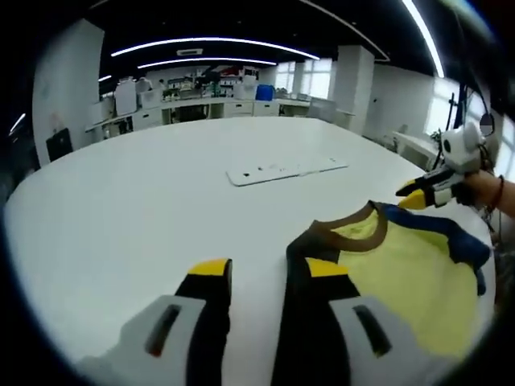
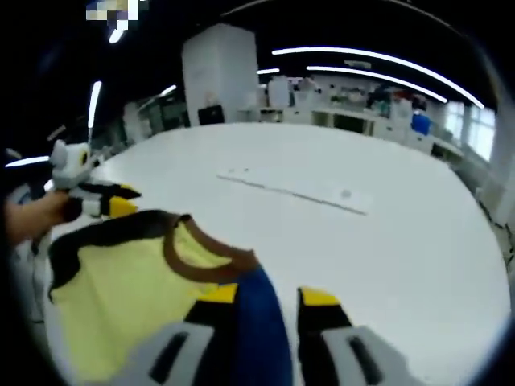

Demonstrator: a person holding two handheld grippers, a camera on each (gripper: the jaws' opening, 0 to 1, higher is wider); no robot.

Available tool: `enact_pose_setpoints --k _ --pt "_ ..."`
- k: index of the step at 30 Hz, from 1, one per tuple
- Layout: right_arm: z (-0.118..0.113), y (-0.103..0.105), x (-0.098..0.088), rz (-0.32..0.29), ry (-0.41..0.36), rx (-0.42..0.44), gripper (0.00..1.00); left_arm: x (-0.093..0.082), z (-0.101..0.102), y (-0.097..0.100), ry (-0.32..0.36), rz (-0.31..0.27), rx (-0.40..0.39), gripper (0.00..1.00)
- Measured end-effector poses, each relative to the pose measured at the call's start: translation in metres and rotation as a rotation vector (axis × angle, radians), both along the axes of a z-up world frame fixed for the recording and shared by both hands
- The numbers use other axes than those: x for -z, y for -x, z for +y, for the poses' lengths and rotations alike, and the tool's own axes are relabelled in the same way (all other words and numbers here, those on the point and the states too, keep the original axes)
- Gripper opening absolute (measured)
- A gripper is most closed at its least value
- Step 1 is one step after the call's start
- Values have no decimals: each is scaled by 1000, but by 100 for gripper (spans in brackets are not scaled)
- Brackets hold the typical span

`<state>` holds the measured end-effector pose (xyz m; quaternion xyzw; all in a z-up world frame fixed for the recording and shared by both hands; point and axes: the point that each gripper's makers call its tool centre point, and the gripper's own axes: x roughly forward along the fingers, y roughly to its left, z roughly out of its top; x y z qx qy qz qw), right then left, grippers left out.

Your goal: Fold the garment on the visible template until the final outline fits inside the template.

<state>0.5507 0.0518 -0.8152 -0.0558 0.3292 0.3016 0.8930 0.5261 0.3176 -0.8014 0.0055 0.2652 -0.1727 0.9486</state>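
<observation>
Left gripper (image 1: 265, 273) jaws, black with yellow tips, stand apart over the white table (image 1: 145, 209), the dark brown shoulder edge of the garment lying against the inner side of one jaw and white tabletop showing in the gap; whether that jaw rests on the cloth cannot be told. In the right gripper view, the right gripper (image 2: 269, 297) holds its yellow-tipped jaws apart with the blue sleeve of the garment running up between them; a firm grip on the cloth cannot be confirmed.

The small yellow shirt with a brown collar, one dark brown sleeve and one blue sleeve (image 1: 394, 273) lies flat on the table, collar pointing toward the middle of the tabletop. It appears in the right gripper view (image 2: 137, 281) spread to the left of the jaws, its brown neckline just ahead of them.

Each gripper comes into the other's view at the shirt's far shoulder: the right one, held in a person's hand (image 1: 483, 191), with its yellow tips just beside the blue sleeve; the left one beside the dark sleeve.

Farther out on the table, well apart from the shirt, lies a flat white rectangular board (image 1: 286, 170), seen too in the right gripper view (image 2: 298, 193). Beyond the table are white workbenches (image 1: 201, 104) under strip ceiling lights (image 1: 209, 42).
</observation>
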Motion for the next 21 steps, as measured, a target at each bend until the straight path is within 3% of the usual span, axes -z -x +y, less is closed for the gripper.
enact_pose_setpoints --k 2,5,12,17,21 --pt "-1 6 -3 42 -30 2 35 -4 3 4 -3 1 6 40" --pt "-4 21 -14 40 -35 -15 38 -17 3 17 -3 -14 16 46" --pt "-15 49 -36 49 -43 -34 54 -30 14 43 -8 -21 19 61" --pt "-25 65 -46 53 -54 -35 60 -34 27 62 -5 -28 14 69" --pt "-32 85 -47 76 -48 -37 64 -36 25 86 -9 -27 17 72"
